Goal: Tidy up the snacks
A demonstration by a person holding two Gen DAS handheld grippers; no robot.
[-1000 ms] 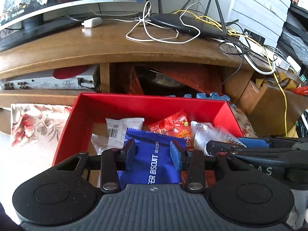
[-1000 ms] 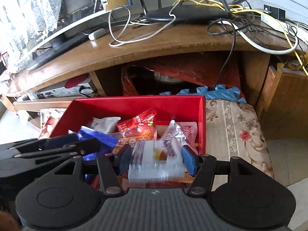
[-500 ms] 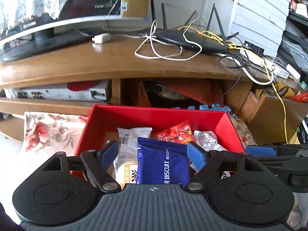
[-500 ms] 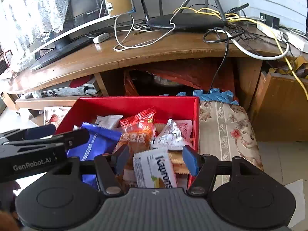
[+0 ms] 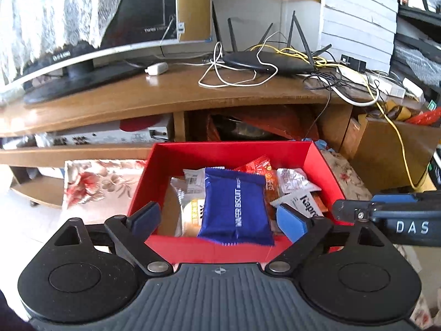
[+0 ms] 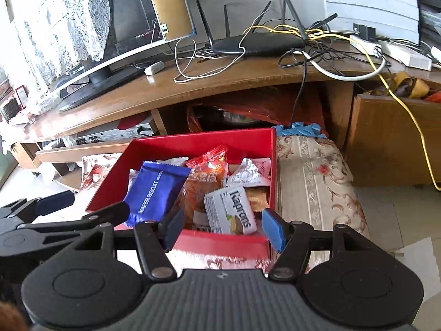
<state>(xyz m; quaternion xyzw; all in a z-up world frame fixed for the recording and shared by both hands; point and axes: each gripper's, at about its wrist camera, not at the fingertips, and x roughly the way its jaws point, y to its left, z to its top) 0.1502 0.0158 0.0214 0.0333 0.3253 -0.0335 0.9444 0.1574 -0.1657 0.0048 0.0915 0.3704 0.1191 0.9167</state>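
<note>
A red box [image 5: 220, 149] [image 6: 204, 135] holds several snack packs. A blue wafer biscuit pack [image 5: 235, 207] [image 6: 157, 190] lies on top at the box's left-middle. My left gripper [image 5: 217, 220] hovers over the box's near edge; its jaws are opening, both pads stand clear of the blue pack. A white Kaprons pack [image 6: 230, 211] [image 5: 303, 204] rests at the near right corner. My right gripper [image 6: 223, 230] is open just behind it, pads not touching. An orange-red pack [image 6: 205, 176] and a silvery pack [image 6: 250, 173] lie further back. Each gripper shows in the other's view, left [image 6: 82, 207], right [image 5: 358, 209].
The box sits on a floral cushion [image 6: 317, 182] in front of a wooden TV stand [image 5: 165, 102]. On the stand are a monitor [image 5: 82, 41], a black router [image 5: 264, 60] and tangled cables [image 6: 317, 55]. A brown cardboard box [image 5: 391, 149] stands at the right.
Both grippers let go of their packs and drew back from the box. The blue pack and the Kaprons pack now lie in the box. The left jaws spread much wider.
</note>
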